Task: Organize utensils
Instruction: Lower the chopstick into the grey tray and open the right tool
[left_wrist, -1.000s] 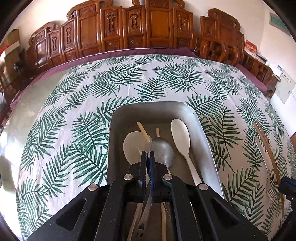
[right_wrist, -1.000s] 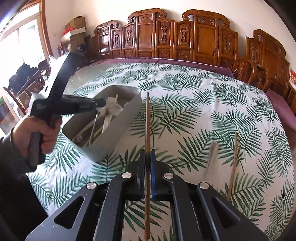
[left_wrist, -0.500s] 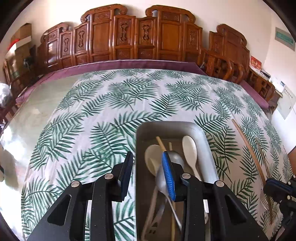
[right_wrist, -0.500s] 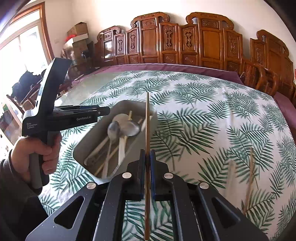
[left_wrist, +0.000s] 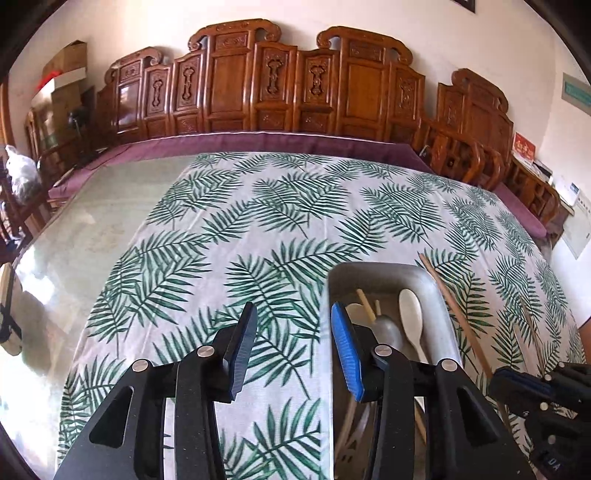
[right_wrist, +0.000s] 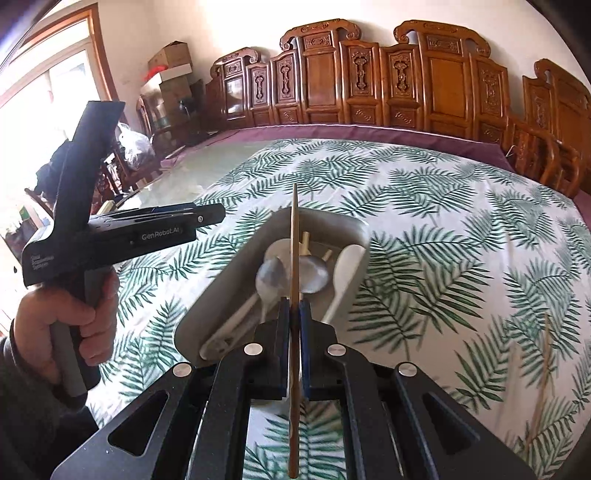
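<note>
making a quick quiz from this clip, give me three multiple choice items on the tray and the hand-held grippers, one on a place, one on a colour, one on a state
1. Where is the grey tray relative to the left hand-held gripper?
A. to its right
B. to its left
C. hanging off the far table edge

2. What colour is the spoon lying nearest the tray's right wall?
A. red
B. white
C. black

3. What is the right hand-held gripper doing?
A. open and empty
B. shut on a metal spoon
C. shut on a chopstick

Answers:
1 A, the left wrist view shows the tray beside and past its right finger, with leaf-print cloth between the fingers.
2 B, its bowl and handle are plain white.
3 C, the thin wooden stick runs up between the closed fingers, over the tray.
</note>
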